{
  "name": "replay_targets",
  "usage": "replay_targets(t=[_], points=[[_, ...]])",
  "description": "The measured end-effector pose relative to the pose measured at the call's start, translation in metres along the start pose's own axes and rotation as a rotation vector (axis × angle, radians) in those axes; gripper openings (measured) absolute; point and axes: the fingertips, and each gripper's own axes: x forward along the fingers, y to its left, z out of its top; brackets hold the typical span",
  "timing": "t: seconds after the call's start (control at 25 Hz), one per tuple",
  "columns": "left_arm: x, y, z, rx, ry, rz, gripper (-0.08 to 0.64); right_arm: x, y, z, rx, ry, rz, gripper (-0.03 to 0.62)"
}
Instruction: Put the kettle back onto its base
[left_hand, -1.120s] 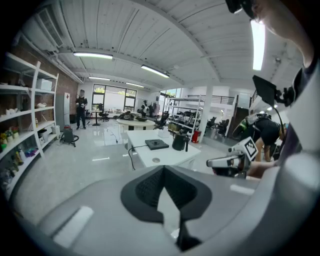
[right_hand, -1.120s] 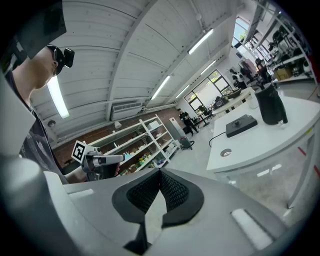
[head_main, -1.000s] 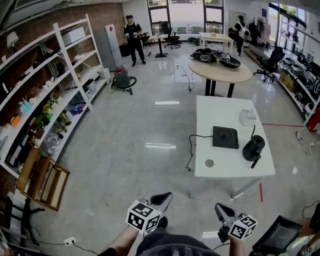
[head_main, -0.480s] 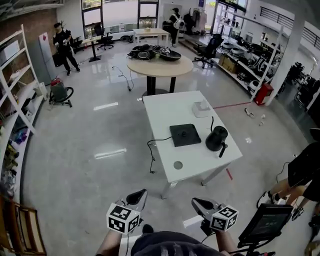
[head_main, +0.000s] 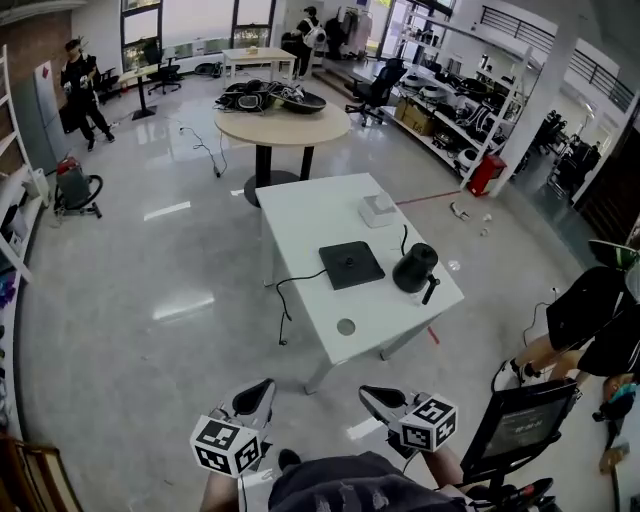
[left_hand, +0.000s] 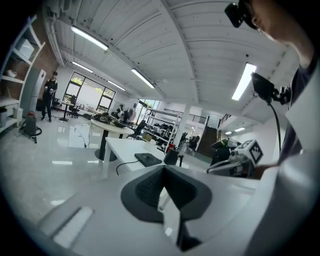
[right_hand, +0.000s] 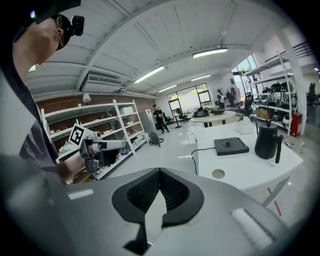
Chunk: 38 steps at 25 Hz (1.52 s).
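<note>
**Stock on view: kettle station and two hand-held grippers**

1. Floor (head_main: 150, 300): pale grey, glossy, reflecting the ceiling lights.
2. White table (head_main: 300, 205): rectangular, standing in the open floor ahead of the person. It carries items 5 to 9.
3. Round table (head_main: 282, 125): wood-coloured top on a dark pedestal, just beyond the white table, with dark gear heaped on it.
4. Left gripper (head_main: 264, 384) and right gripper (head_main: 364, 393): both held low at the near edge of the head view, well short of the white table, pointing towards it. Each has its jaws brought together with nothing between them. A marker cube sits at the rear of each.
5. Base (head_main: 351, 264): flat black square with a small centre stud, near the middle of the white table. Its top is bare.
6. Kettle (head_main: 414, 268): black, upright, on the white table just to the right of the base and apart from it, handle turned to the near right edge.
7. White box (head_main: 379, 208): small, at the far right of the table top.
8. Cord (head_main: 290, 285): black, running from the base over the left edge of the table.
9. Grommet (head_main: 346, 326): round grey disc set in the top near the front edge.
</note>
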Motion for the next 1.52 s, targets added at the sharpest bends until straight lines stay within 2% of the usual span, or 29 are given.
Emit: replay_targets(t=[0.08,0.28,0.48,0.6,0.72,0.88,1.0,1.12,1.28,1.4,1.52], points=[[0.003,0.005,-0.002,-0.018,-0.007,-0.011,-0.002,0.002,0.002,0.006,-0.008,-0.003,0.002,0.002],[0.014,0.006,-0.008,-0.014,0.014,-0.03,-0.001,0.0,-0.018,0.02,0.065,-0.092,-0.047,0.002],[0.022,0.002,0.003,0.042,0.04,0.002,0.0,0.004,-0.034,0.028,0.115,-0.126,0.01,0.002],[0.028,-0.003,0.014,0.073,0.049,0.037,0.0,0.004,-0.048,0.037,0.135,-0.181,0.054,0.002],[0.036,-0.01,0.027,0.098,0.057,0.068,0.0,-0.001,-0.06,0.054,0.145,-0.261,0.11,0.002],[0.075,-0.031,0.048,0.139,0.052,0.067,0.0,-0.017,-0.087,0.084,0.151,-0.352,0.204,0.002],[0.103,-0.047,0.058,0.164,0.063,0.07,0.0,-0.022,-0.107,0.097,0.137,-0.353,0.264,0.002],[0.123,-0.06,0.061,0.178,0.09,0.093,0.0,-0.036,-0.112,0.113,0.134,-0.332,0.405,0.003],[0.147,-0.077,0.06,0.195,0.131,0.113,0.0,-0.067,-0.131,0.15,0.019,-0.355,0.508,0.002],[0.163,-0.085,0.06,0.204,0.151,0.132,0.0,-0.071,-0.158,0.175,0.014,-0.427,0.509,0.002],[0.18,-0.095,0.064,0.191,0.142,0.122,0.0,-0.066,-0.18,0.188,-0.03,-0.47,0.422,0.002]])
